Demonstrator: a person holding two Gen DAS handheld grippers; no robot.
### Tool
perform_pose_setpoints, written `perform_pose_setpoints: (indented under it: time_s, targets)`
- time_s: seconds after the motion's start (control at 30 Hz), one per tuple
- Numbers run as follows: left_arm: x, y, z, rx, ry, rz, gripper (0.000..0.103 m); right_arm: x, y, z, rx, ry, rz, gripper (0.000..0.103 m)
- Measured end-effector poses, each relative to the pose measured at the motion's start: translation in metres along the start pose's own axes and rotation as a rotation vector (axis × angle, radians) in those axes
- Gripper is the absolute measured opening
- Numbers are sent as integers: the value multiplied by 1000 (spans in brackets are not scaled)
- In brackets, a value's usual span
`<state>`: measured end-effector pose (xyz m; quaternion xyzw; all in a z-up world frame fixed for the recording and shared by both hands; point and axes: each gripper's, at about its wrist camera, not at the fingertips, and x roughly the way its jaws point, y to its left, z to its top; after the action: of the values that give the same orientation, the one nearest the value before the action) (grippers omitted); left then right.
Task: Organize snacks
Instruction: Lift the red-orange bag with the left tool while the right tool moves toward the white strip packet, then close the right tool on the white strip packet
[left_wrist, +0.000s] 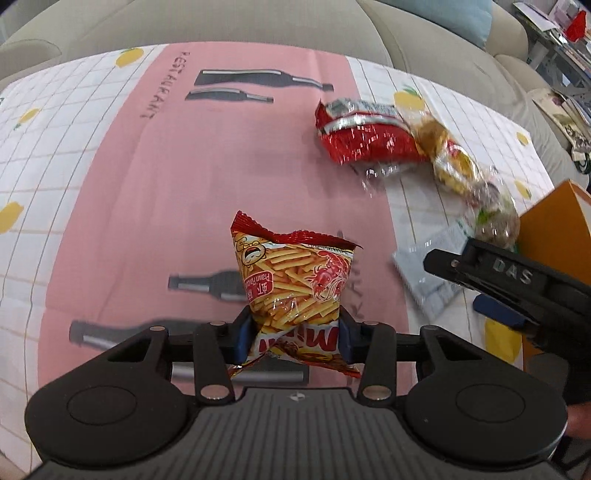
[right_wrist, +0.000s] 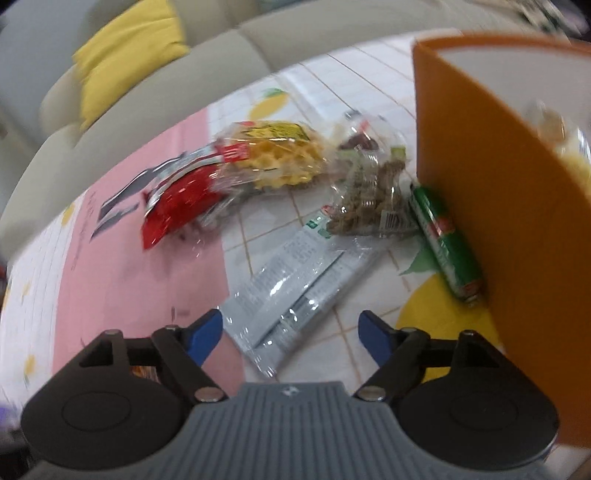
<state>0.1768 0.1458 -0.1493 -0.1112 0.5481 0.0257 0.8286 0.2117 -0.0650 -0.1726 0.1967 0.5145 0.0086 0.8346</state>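
Note:
My left gripper (left_wrist: 295, 332) is shut on the lower part of a red-and-yellow prawn stick bag (left_wrist: 295, 273), held upright above the pink tablecloth. My right gripper (right_wrist: 290, 332) stands open, its blue pads on either side of a grey-white flat packet (right_wrist: 295, 291) without touching it; it also shows in the left wrist view (left_wrist: 452, 282). An orange box (right_wrist: 480, 184) stands at the right, with a pale wrapped snack inside. A red foil bag (right_wrist: 177, 203), a waffle packet (right_wrist: 273, 155) and a clear bag of brown snacks (right_wrist: 369, 195) lie in a row.
A green tube (right_wrist: 443, 240) lies against the orange box wall. The tablecloth (left_wrist: 184, 184) is pink with bottle prints, with white lemon-print sides. A beige sofa (left_wrist: 221, 22) with a yellow cushion (right_wrist: 125, 55) stands behind the table.

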Motion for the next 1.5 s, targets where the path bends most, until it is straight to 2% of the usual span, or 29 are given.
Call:
perform_pose_setpoints:
  time_s: [0.17,0.37,0.47,0.57,0.67,0.73,0.8,0.87,0.97,1.07,1.1,1.13,1.2,1.23,1.27,1.33,1.5]
  targets:
    - [4,0,9,-15,-11,-2,49,13,18,7,9,-53,-70,84]
    - [7,5,9,-40,-2,-6,49,25,43,1,-152,-88,-165,84]
    - [9,7,8,-48,6,-7,49,25,46,-7,-216,-105,-197,78]
    - [8,7,7,-49,13,-12,49,19,45,-14,-275,-104,-176,64]
    - [5,7,3,-54,18,-30,49,10,39,-20,-333,-71,-132,46]
    - [2,6,0,-56,20,-42,49,3,34,-25,-390,-39,-105,22]
    - [-1,4,-3,-52,22,-44,49,-5,29,-31,-450,4,-70,11]
    - [-2,3,-5,-51,24,-45,49,-12,19,-36,-469,28,-65,7]
    - [-3,2,-7,-56,23,-47,49,-20,4,-38,-452,42,-68,6]
    - [-4,0,-7,-54,17,-49,49,-21,-6,-33,-350,48,-48,12]
    - [-5,0,-6,-54,13,-51,49,-21,-8,-31,-304,42,-42,24]
    - [-6,0,-6,-56,10,-52,49,-19,-7,-27,-274,28,-38,43]
    - [-6,1,-4,-64,6,-51,49,-17,-4,-23,-233,-11,-27,61]
    - [-5,2,-3,-69,5,-51,49,-15,-1,-21,-219,-22,-28,66]
    - [-4,2,-1,-73,4,-49,49,-11,2,-18,-204,-26,-29,68]
    - [-3,3,0,-79,1,-47,49,0,10,-11,-173,-25,-43,80]
    - [3,7,3,-89,7,-47,49,21,29,0,-102,-69,-116,91]
